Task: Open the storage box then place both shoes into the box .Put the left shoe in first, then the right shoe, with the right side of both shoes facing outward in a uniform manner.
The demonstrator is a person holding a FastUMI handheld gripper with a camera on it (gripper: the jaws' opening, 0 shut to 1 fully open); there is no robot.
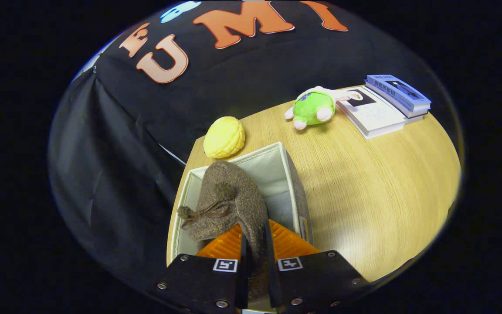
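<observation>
Light is bright and even on the wooden table (pixel 364 183), with a soft pale glare patch near the storage box (pixel 292 174). Strong fisheye bending curves the edges; the focus stays sharp.

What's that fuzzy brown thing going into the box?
It's a brown shoe. A hand-held gripper is shut on it, both fingers pinching its edge, and holds it over the open white storage box on the wooden table. A yellow toy, a green plush and books lie beyond.
</observation>
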